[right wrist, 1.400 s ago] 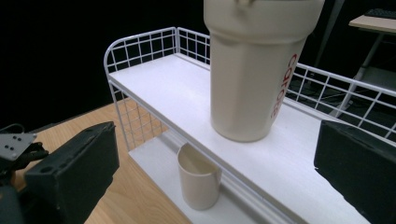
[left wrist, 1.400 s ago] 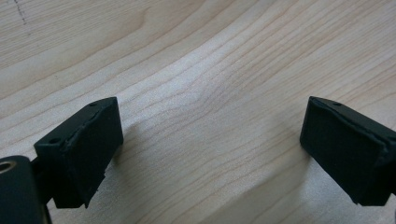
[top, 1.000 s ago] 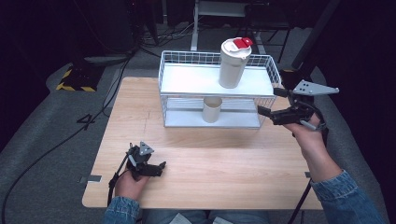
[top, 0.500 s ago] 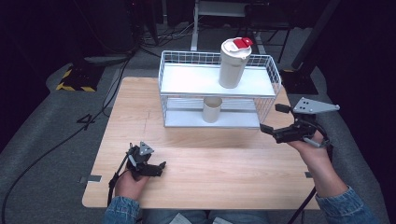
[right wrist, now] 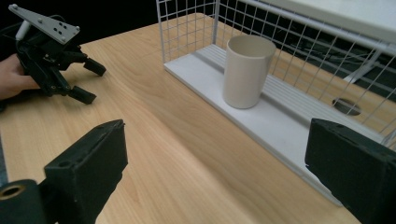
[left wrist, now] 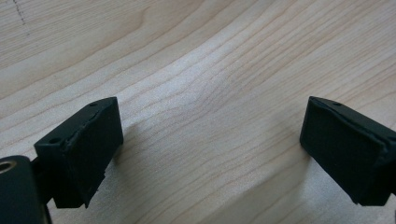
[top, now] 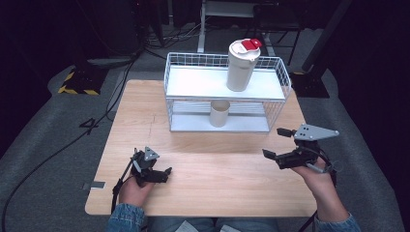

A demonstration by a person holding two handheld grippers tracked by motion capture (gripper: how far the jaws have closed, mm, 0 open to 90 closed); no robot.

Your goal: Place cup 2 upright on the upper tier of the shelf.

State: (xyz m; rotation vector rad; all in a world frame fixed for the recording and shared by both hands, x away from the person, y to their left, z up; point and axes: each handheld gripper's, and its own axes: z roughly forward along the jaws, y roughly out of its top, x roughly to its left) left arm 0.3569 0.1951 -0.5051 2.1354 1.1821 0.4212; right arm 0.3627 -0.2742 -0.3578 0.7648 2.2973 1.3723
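- Here, right claw (top: 280, 144), lower right of high view: jaws apart, nothing between, above the counter (top: 217, 164).
- Left claw (top: 162, 175), lower left: jaws apart, empty.
- Beige cup (top: 219, 113), frame centre, on wire rack (top: 275, 113) lower shelf; tumbler (top: 241, 65) on the upper shelf.

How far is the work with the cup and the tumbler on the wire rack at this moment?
Done, it seems: the tumbler stands upright on the rack's top shelf, the beige cup on the lower one. In hand: nothing; the right gripper and left gripper are both open and empty over the table. What is left cannot be told.
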